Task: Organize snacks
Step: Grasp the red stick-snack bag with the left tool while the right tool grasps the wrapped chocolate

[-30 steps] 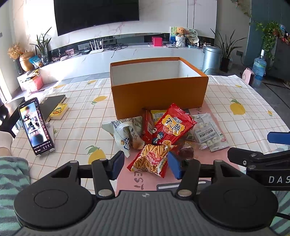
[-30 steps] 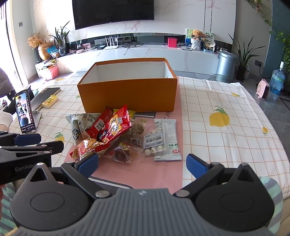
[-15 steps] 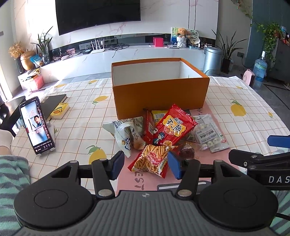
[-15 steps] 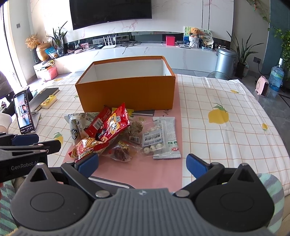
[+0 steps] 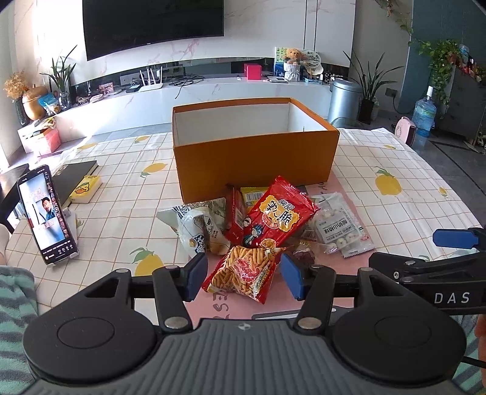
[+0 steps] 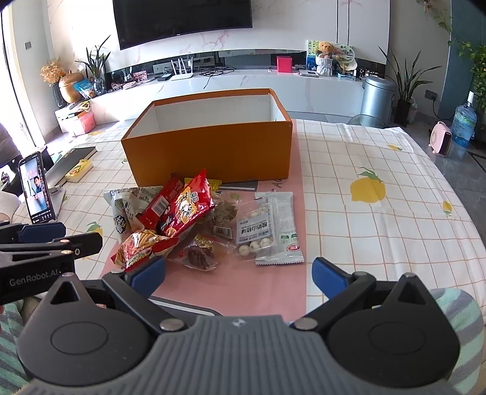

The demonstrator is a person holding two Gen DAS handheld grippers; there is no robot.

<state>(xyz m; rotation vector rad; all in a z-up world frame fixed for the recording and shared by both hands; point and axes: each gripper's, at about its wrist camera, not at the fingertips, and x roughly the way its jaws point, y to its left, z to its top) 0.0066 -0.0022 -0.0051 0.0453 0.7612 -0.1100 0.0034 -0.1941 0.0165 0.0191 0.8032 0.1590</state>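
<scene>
Left wrist view: left gripper (image 5: 241, 275) jaws apart; red snack bag (image 5: 275, 214) hides packets beneath. Right gripper (image 6: 238, 272) jaws wide.

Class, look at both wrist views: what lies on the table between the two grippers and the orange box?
A pile of snack packets lies between the left gripper, the right gripper and the orange box. Both views show it.

We are in a home living room: far ahead of the claw, a wall television (image 5: 153, 25) above a long white cabinet (image 5: 194, 94), with houseplants (image 5: 369, 82).
</scene>
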